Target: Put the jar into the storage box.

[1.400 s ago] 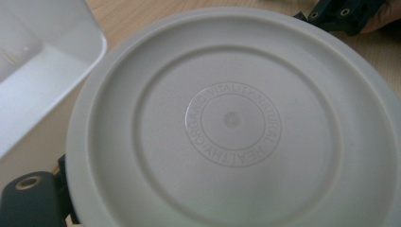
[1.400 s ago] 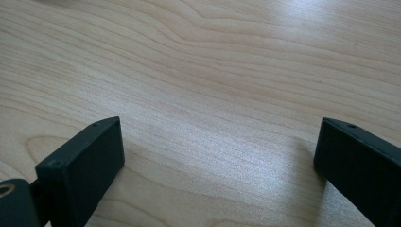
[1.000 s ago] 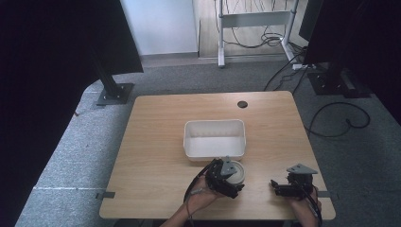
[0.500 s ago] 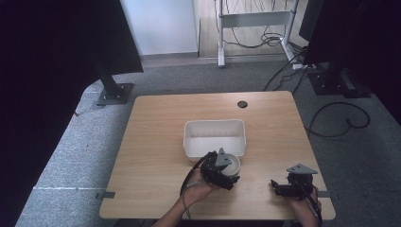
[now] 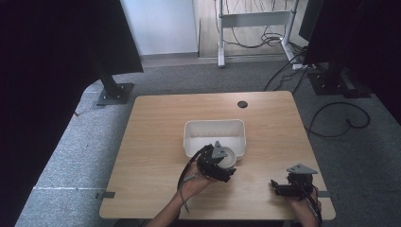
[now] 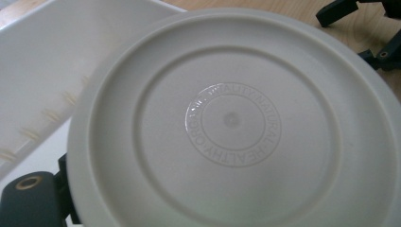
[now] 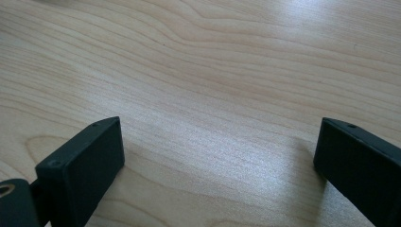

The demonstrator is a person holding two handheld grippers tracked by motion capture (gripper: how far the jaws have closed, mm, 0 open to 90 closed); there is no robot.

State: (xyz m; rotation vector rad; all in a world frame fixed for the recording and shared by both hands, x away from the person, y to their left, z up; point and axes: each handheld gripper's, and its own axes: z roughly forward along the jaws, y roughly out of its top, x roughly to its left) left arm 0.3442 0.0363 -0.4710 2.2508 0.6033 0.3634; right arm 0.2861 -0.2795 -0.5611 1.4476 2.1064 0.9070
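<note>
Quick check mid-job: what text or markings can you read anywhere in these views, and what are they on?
"QUALITY NATURAL HEALTHY ORG…": embossed ring at the centre of the round white lid held by the left gripper; the last word is lost in glare.
No other readable text on the white bin or table.

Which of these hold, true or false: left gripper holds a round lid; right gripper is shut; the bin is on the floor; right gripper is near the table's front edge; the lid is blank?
1. The left gripper holds a round lid. True.
2. The right gripper is shut. False: its jaws stand wide apart over bare wood.
3. The white bin is on the floor. False: it sits on the table, mid-table.
4. The right gripper is near the table's front edge. True, at the person's right.
5. The lid is blank. False: a ring of embossed lettering circles its centre.
</note>
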